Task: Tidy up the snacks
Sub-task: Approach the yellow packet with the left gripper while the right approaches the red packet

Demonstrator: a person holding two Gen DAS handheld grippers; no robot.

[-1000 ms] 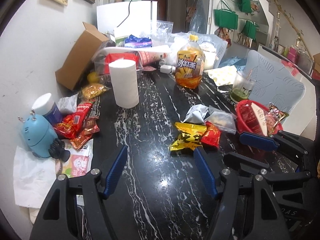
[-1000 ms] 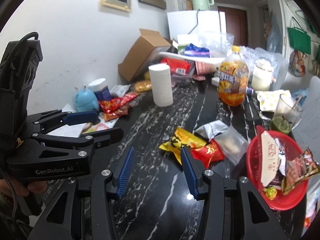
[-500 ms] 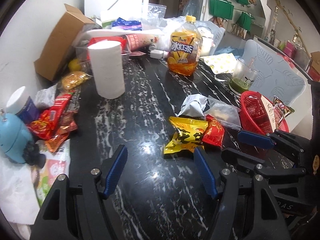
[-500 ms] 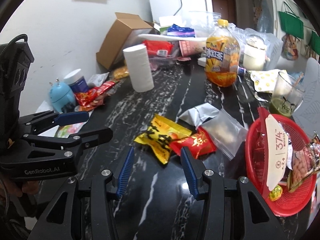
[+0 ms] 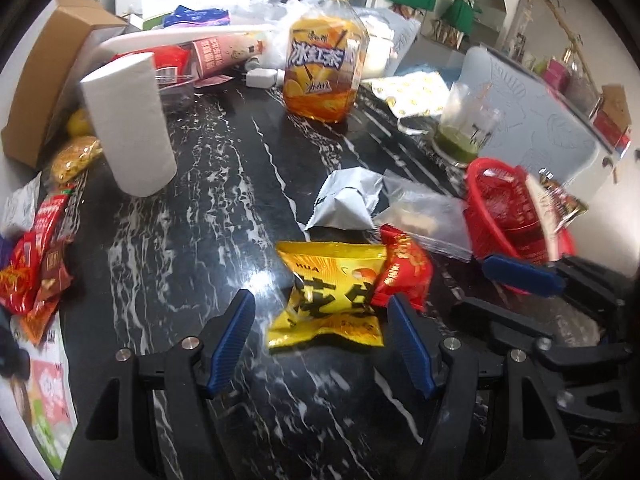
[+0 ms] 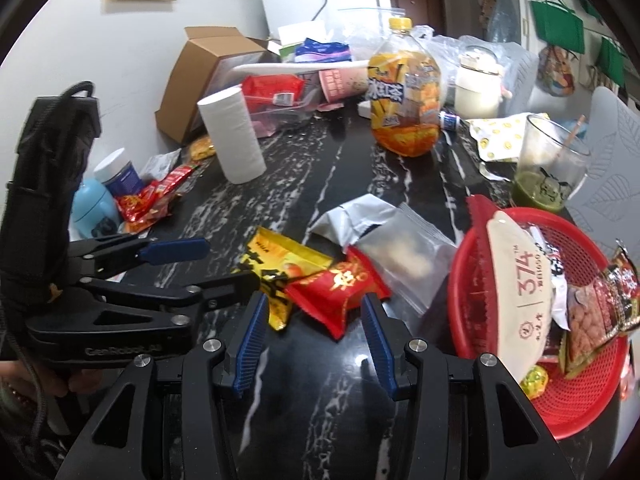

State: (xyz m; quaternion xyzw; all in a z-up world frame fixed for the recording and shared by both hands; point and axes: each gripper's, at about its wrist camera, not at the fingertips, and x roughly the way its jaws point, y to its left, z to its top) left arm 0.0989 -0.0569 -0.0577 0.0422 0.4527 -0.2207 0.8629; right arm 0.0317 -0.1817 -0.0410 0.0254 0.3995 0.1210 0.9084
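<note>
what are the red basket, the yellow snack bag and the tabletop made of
Red basket: looks like moulded plastic, with a fine mesh wall. Yellow snack bag: glossy plastic film, crinkled, with crimped seams and glare. Tabletop: polished black stone with white veins, marble or an imitation, mirroring the light.

Bright glare on the marble tabletop (fisheye-bent edges), slight motion blur.
</note>
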